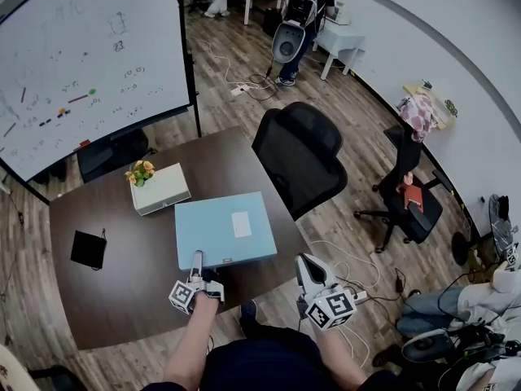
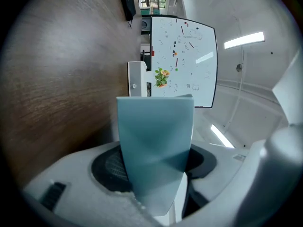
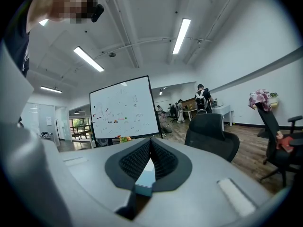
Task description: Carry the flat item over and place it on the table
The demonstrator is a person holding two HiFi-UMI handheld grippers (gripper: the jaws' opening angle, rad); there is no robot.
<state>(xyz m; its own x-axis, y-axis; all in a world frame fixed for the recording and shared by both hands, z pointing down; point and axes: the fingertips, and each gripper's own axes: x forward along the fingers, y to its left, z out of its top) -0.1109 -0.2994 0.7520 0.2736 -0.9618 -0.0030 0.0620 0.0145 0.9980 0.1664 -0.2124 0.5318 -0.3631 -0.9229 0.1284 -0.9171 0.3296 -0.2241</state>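
Looking down on a dark brown table (image 1: pixel 122 292), near edge close below the camera. Further across the wood, a small black flat thing (image 1: pixel 88 248) at the left, then a white box (image 1: pixel 161 189) with a sprig of orange flowers (image 1: pixel 140 172) at its far left corner. Past the table's right side, a black office chair (image 1: pixel 301 157) on plank floor (image 1: pixel 244 104). Behind the table, a big whiteboard (image 1: pixel 89 63) covered in scribbles. At the far end of the room, a person (image 1: pixel 299 19) standing by a white side table (image 1: pixel 342 39). Over the near right part of the brown table, the flat blue binder (image 1: pixel 224 228), level, resting or just clear not to be told. Clamped at its near edge in the left gripper (image 1: pixel 197 261), one pad above and one beneath, the blue sheet running straight out between them. Just beside its near right corner, the right gripper (image 1: pixel 304 261), pads together at the tips, only a sliver of blue showing in the wedge behind them.
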